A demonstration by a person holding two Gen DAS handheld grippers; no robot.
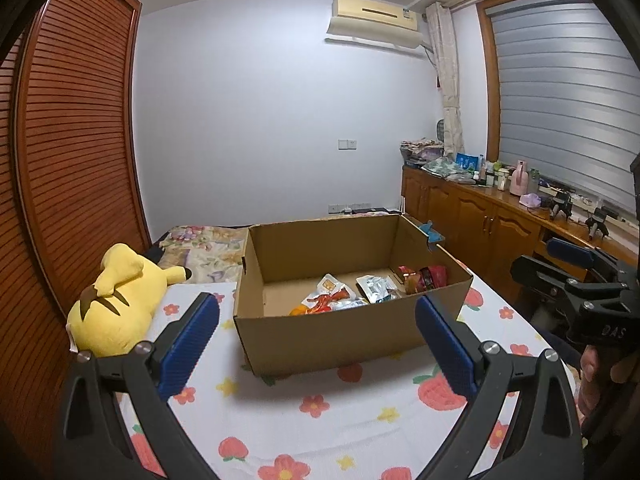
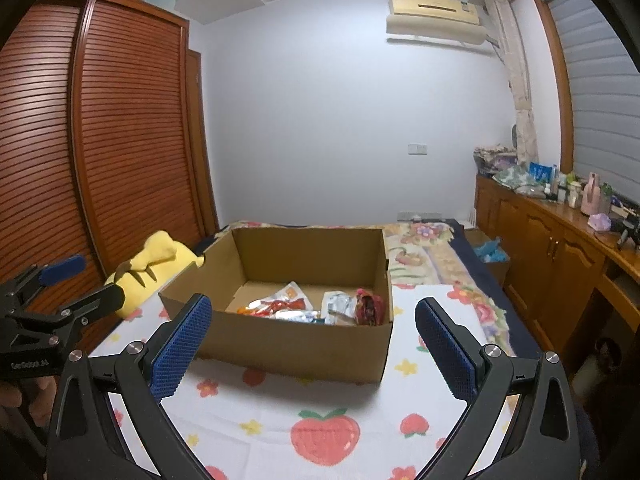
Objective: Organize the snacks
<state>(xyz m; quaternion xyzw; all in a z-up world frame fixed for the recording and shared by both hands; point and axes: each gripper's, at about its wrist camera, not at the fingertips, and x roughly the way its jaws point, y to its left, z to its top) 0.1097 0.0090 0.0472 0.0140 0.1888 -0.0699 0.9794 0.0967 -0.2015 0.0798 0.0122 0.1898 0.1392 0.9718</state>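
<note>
- The snack packets (image 1: 344, 294) are all piled on the floor of an open cardboard box (image 1: 320, 340), mostly toward its 3 o'clock end in the left wrist view: an orange-red one, a silver one and a dark red one (image 2: 370, 308) right against the side wall.
- The box sits on a white sheet (image 1: 320, 420) printed with strawberries and flowers.
- The left gripper (image 1: 318, 344) hangs in front of the box with its blue pads spread wide apart, nothing between them but the box's near wall further off.
- Same deal for the right gripper (image 2: 312, 344): tongs fully apart, holding nothing, not touching the box.
- A yellow plush toy (image 1: 112, 308) lies at about 9 o'clock of the box, just beside it.
- Wooden louvred wardrobe (image 2: 120, 140) is behind the plush; wooden cabinet (image 1: 480, 216) with clutter on top sits out at 3 o'clock.
</note>
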